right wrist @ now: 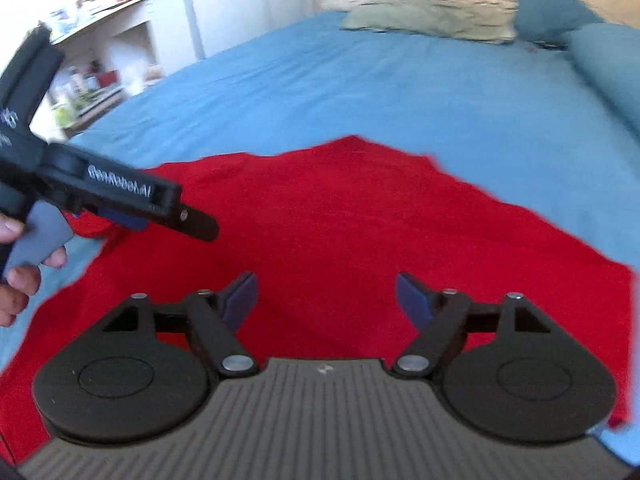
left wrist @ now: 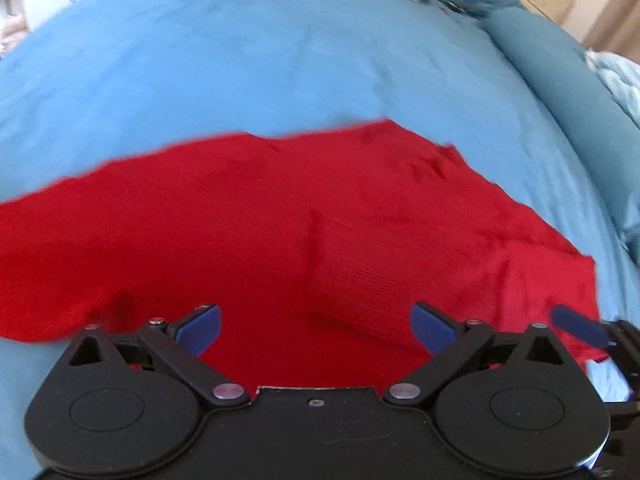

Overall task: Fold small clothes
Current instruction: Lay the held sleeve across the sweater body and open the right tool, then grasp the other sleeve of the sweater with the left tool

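Smooth blue bedsheet (right wrist: 360, 80) carries a rumpled, fine-ribbed red knit garment (left wrist: 280, 220).

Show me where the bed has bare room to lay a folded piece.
Bare blue sheet runs from the far edge of the red garment to the pale pillow, and right toward the teal bolster. Crowded: near side, where both open hand-held grippers, left and right, sit over the garment.

One red garment (left wrist: 280, 232) lies across the middle of the frame on one blue bed sheet (left wrist: 240, 60). Two grippers show: the left gripper (left wrist: 316, 326) at bottom centre, the right gripper (right wrist: 325, 296) likewise. One pale green pillow (right wrist: 428, 20) and two teal pillows (right wrist: 548, 8) sit at upper right.
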Motion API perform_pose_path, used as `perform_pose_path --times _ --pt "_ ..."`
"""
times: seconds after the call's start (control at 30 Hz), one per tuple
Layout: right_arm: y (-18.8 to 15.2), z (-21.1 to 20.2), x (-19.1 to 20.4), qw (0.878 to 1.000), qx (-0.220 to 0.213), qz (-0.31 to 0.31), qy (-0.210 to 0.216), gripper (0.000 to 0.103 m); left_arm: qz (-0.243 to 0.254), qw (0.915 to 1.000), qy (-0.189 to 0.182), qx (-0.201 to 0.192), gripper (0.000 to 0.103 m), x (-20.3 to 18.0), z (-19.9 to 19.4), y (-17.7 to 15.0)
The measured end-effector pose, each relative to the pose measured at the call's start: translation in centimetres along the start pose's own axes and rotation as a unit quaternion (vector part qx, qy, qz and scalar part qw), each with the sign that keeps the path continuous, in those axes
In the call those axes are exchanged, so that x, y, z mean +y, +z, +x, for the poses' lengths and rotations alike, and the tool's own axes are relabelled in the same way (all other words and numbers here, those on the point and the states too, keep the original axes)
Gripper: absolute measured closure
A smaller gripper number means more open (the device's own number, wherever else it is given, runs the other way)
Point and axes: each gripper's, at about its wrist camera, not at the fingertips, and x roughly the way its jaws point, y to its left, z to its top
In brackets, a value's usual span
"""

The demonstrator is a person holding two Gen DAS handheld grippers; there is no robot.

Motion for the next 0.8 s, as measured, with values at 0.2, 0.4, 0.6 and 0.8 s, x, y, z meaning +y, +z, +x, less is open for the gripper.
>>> perform_pose_path --times 0.2,0.4,0.6,0.8 --pt "-3.4 -4.9 -5.6 0.991 -0.001 0.071 -0.111 0.002 -0.028 0.9995 0.012 -0.003 0.029 -2.2 3.1 -1.4" --pt "-7.1 -5.2 -9.6 0.968 0.035 0.166 -0.187 0.001 -0.023 0.9974 0.057 -0.037 0.089 -3.5 3.6 -1.0" --pt "-7.4 -3.5 -11.0 0.957 0.043 0.168 -0.232 0.001 -0.012 0.9941 0.043 -0.099 0.099 -4.5 0.6 1.4" --pt "-5.3 -1.4 -11.2 0.96 0.04 0.144 -0.237 0.001 0.027 0.9732 0.098 -0.206 0.099 -2.6 -5.3 3.4"
